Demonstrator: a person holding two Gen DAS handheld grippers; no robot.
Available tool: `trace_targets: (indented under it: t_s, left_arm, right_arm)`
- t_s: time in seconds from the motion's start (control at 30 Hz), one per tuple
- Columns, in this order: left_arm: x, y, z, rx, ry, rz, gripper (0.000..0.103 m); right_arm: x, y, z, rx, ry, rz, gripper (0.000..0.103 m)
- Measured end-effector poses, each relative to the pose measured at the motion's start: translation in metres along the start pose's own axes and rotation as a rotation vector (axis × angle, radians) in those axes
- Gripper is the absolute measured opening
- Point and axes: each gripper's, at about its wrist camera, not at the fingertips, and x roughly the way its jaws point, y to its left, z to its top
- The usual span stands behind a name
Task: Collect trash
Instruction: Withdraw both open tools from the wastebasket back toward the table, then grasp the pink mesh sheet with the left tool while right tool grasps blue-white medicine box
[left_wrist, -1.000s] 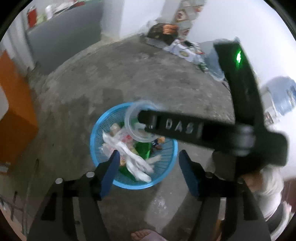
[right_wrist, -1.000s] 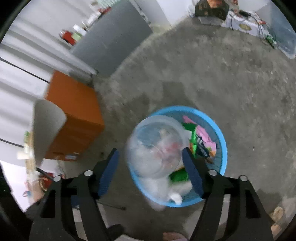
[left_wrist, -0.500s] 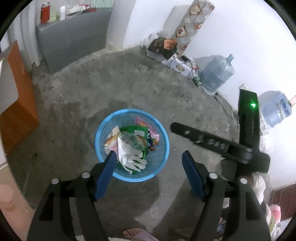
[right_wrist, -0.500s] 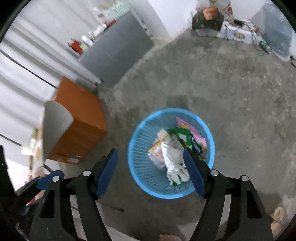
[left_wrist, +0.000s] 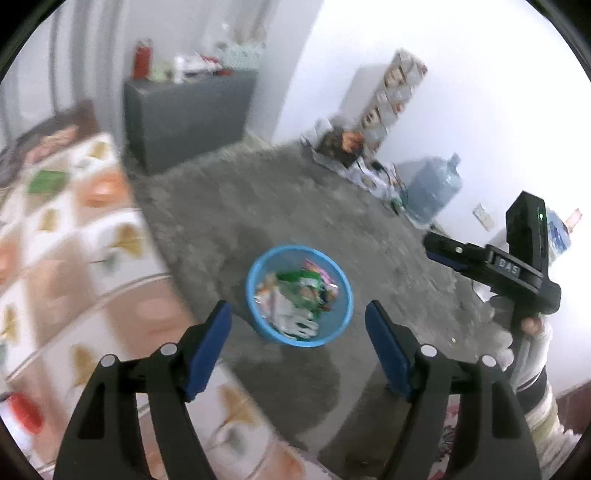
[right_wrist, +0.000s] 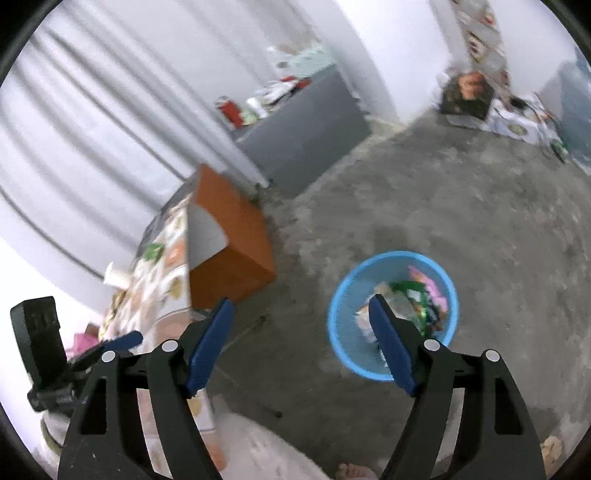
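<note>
Left gripper (left_wrist: 298, 320): released, fingers wide apart, nothing between them.
Right gripper (right_wrist: 301, 317): released, holding nothing.
Blue basket (left_wrist: 255, 295): on the grey floor (left_wrist: 258, 206), seen between the left gripper's fingers, filled with wrappers and a white glove (left_wrist: 295, 321).
Bench (left_wrist: 74, 236): left, patterned cloth.

1. We saw a grey concrete floor (left_wrist: 369, 229) carrying a blue basket (left_wrist: 258, 317) full of wrappers and a white glove.
2. A large water bottle (left_wrist: 436, 192) and a dark bag (left_wrist: 340, 144) stood on the floor along the white wall.
3. We noted a worktop (left_wrist: 74, 258) under a patterned cloth, a green packet (left_wrist: 46, 181) lying on it.
4. A grey counter (right_wrist: 306, 136) held a red canister (right_wrist: 229, 109) among blurred items.
5. An orange cabinet (right_wrist: 236, 236) sat on the floor.
</note>
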Motion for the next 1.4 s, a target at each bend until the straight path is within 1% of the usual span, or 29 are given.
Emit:
trace_targets:
  t_s: [0.03, 0.07, 0.17, 0.27, 0.37, 0.47, 0.5, 0.57, 0.63, 0.7, 0.77, 0.83, 0.93, 1.07, 1.13, 1.2, 1.33, 1.4]
  left_arm:
    - [-0.018, 0.009, -0.005, -0.015, -0.028, 0.013, 0.075]
    - [-0.028, 0.015, -0.009, -0.024, -0.043, 0.021, 0.075]
    - [-0.076, 0.043, -0.032, -0.076, -0.115, 0.061, 0.077]
    - [-0.122, 0.071, -0.06, -0.144, -0.19, 0.103, 0.078]
    - [-0.171, 0.101, -0.1, -0.232, -0.293, 0.156, 0.08]
    - [-0.209, 0.123, -0.129, -0.312, -0.383, 0.206, 0.081]
    - [-0.226, 0.135, -0.144, -0.352, -0.424, 0.227, 0.081]
    - [-0.246, 0.151, -0.163, -0.41, -0.472, 0.248, 0.082]
    - [-0.26, 0.171, -0.18, -0.464, -0.498, 0.265, 0.082]
    - [-0.267, 0.189, -0.191, -0.509, -0.507, 0.276, 0.082]
    - [-0.27, 0.203, -0.2, -0.539, -0.527, 0.287, 0.082]
    - [-0.271, 0.216, -0.206, -0.564, -0.539, 0.294, 0.082]
    - [-0.263, 0.236, -0.206, -0.599, -0.549, 0.266, 0.081]
    - [-0.237, 0.252, -0.198, -0.62, -0.498, 0.22, 0.078]
    - [-0.23, 0.251, -0.197, -0.623, -0.489, 0.2, 0.076]
    - [-0.225, 0.245, -0.198, -0.611, -0.48, 0.159, 0.076]
    - [-0.214, 0.223, -0.199, -0.569, -0.458, 0.107, 0.076]
    - [-0.202, 0.213, -0.199, -0.562, -0.429, 0.069, 0.076]
  right_arm:
    - [-0.002, 0.008, -0.001, -0.014, 0.004, 0.013, 0.074]
    - [-0.004, 0.015, -0.004, -0.025, 0.007, 0.024, 0.074]
    - [-0.007, 0.041, -0.01, -0.059, 0.033, 0.072, 0.074]
    - [-0.006, 0.068, -0.016, -0.085, 0.063, 0.115, 0.074]
    - [-0.006, 0.102, -0.024, -0.108, 0.092, 0.175, 0.074]
    - [0.0, 0.138, -0.034, -0.117, 0.121, 0.25, 0.075]
    - [0.004, 0.152, -0.039, -0.122, 0.138, 0.274, 0.075]
    - [0.011, 0.174, -0.047, -0.135, 0.162, 0.308, 0.076]
    - [0.021, 0.201, -0.06, -0.152, 0.193, 0.334, 0.076]
    - [0.034, 0.226, -0.073, -0.182, 0.225, 0.349, 0.076]
    - [0.046, 0.247, -0.082, -0.207, 0.248, 0.35, 0.076]
    - [0.062, 0.268, -0.093, -0.233, 0.29, 0.361, 0.076]
    - [0.083, 0.294, -0.109, -0.272, 0.341, 0.355, 0.076]
    - [0.103, 0.317, -0.124, -0.282, 0.393, 0.358, 0.076]
    - [0.109, 0.321, -0.13, -0.278, 0.409, 0.357, 0.076]
    - [0.111, 0.321, -0.133, -0.271, 0.42, 0.353, 0.076]
    - [0.114, 0.307, -0.135, -0.239, 0.433, 0.327, 0.076]
    - [0.118, 0.294, -0.136, -0.205, 0.438, 0.304, 0.076]
